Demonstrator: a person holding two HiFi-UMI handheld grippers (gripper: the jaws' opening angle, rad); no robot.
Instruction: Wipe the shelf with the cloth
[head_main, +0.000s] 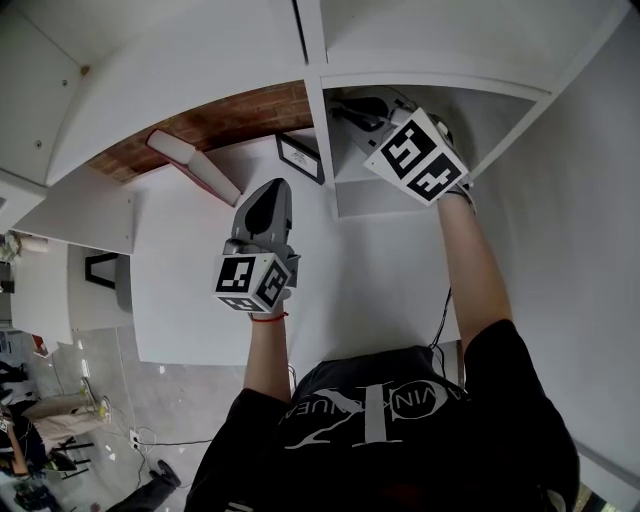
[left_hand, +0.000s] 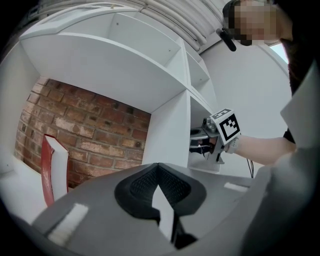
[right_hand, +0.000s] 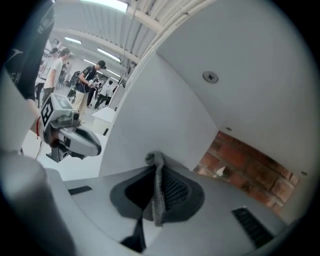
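Right gripper (right_hand: 156, 164): jaws clamped on grey woven cloth (right_hand: 159, 200) inside white shelf (right_hand: 150, 110) compartment | Left gripper (left_hand: 158, 169): jaws closed, nothing held.

Most of the cloth (right_hand: 159, 200) hidden inside the right claw (right_hand: 157, 172); distant people (right_hand: 93, 76) too small for detail

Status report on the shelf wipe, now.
Left tongs shut, empty, over the desk. Right tongs shut on cloth, inside the shelf, right bay. Book and frame sit in the left bay, neither blocking.
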